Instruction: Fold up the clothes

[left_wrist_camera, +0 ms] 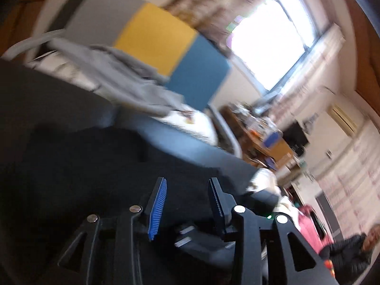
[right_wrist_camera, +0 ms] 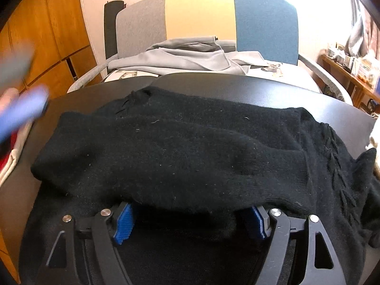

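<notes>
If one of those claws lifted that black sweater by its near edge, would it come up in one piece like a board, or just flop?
Probably flop: the black sweater is soft knit, already sagging in rumpled folds over the table. It looks thick, so likely a bit heavy and droopy at the unheld end. The fuzzy surface should grip the ribbed blue fingers rather than slip.

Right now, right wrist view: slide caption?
Open right gripper at near edge of black sweater on black table.
</notes>
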The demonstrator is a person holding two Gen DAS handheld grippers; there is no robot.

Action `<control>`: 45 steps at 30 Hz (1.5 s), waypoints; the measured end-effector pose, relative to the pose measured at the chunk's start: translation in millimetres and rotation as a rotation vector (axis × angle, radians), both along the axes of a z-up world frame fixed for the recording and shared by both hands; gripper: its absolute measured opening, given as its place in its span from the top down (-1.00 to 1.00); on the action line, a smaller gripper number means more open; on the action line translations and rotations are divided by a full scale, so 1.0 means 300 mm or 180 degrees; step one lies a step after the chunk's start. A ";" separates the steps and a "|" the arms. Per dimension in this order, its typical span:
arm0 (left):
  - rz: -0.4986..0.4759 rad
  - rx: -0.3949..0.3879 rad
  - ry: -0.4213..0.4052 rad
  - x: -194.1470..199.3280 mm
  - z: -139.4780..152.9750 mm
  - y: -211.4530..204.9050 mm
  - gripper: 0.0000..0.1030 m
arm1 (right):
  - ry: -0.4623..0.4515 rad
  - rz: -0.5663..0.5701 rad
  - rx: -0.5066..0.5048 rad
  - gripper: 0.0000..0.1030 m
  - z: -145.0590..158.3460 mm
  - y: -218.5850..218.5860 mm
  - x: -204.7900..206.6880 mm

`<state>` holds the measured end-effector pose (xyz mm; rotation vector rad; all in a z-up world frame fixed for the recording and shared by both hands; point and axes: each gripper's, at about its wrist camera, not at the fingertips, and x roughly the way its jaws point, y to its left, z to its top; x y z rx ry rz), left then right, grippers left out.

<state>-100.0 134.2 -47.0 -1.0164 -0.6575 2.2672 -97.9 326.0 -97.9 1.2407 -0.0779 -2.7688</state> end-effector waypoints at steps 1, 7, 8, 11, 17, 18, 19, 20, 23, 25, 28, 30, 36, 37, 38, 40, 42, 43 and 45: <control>0.0039 -0.0001 -0.0096 0.020 -0.055 -0.039 0.30 | -0.0006 0.0006 0.0002 -0.55 0.001 -0.001 -0.001; -0.0044 -0.0234 -0.0416 0.007 -0.204 -0.098 0.32 | -0.0199 0.0152 -0.0107 -0.55 0.037 0.032 0.009; -0.0078 -0.0285 -0.0374 0.006 -0.201 -0.090 0.31 | -0.0230 0.0199 -0.0120 -0.55 0.049 0.042 0.026; -0.0169 -0.0399 -0.0319 -0.006 -0.199 -0.055 0.31 | -0.0229 0.0233 -0.0233 -0.55 0.078 0.094 0.078; -0.0048 -0.0509 -0.0236 -0.056 -0.167 -0.060 0.31 | -0.0257 -0.0345 -0.1992 -0.58 0.010 0.324 0.084; -0.0024 -0.0501 -0.0205 -0.058 -0.166 -0.069 0.30 | -0.0265 -0.0482 -0.2222 -0.58 -0.012 0.350 0.078; -0.0001 -0.0493 -0.0174 -0.061 -0.166 -0.078 0.29 | -0.0273 -0.0619 -0.2452 -0.58 -0.033 0.376 0.071; 0.0023 -0.0485 -0.0142 -0.063 -0.166 -0.087 0.29 | -0.0280 -0.0757 -0.2682 -0.57 -0.055 0.402 0.065; 0.0081 -0.0433 -0.0072 -0.064 -0.170 -0.117 0.29 | -0.0246 -0.0859 -0.2604 -0.38 -0.042 0.399 0.035; 0.0106 -0.0293 -0.0110 -0.065 -0.186 -0.134 0.28 | -0.0339 -0.0900 -0.2356 0.42 -0.036 0.376 0.001; 0.0169 -0.0182 -0.0109 -0.073 -0.187 -0.159 0.28 | -0.0454 -0.0784 -0.2263 0.84 -0.025 0.364 -0.049; 0.0239 -0.0157 -0.0061 -0.080 -0.178 -0.173 0.28 | -0.0262 -0.0743 -0.2045 0.87 0.048 0.364 -0.054; 0.0679 -0.0051 -0.0094 -0.100 -0.193 -0.260 0.23 | 0.0064 -0.1018 -0.1363 0.89 0.121 0.422 0.001; 0.0709 0.0004 -0.0157 -0.104 -0.208 -0.273 0.23 | 0.0117 -0.1063 -0.1249 0.89 0.133 0.432 0.010; 0.0732 0.0063 -0.0178 -0.104 -0.217 -0.285 0.23 | 0.0029 -0.1064 -0.1210 0.89 0.098 0.437 0.005; 0.0772 0.0152 -0.0181 -0.099 -0.227 -0.303 0.23 | -0.0164 -0.1061 -0.1052 0.89 0.017 0.419 -0.003; 0.0790 0.0151 -0.0191 -0.095 -0.229 -0.307 0.23 | -0.0068 -0.1048 -0.0990 0.90 -0.016 0.412 0.016; 0.0772 0.0112 -0.0206 -0.094 -0.227 -0.304 0.23 | -0.0045 -0.1054 -0.0998 0.90 -0.018 0.408 0.018; 0.0754 -0.0059 -0.0237 -0.079 -0.220 -0.296 0.23 | -0.0044 -0.1058 -0.1005 0.89 -0.016 0.406 0.017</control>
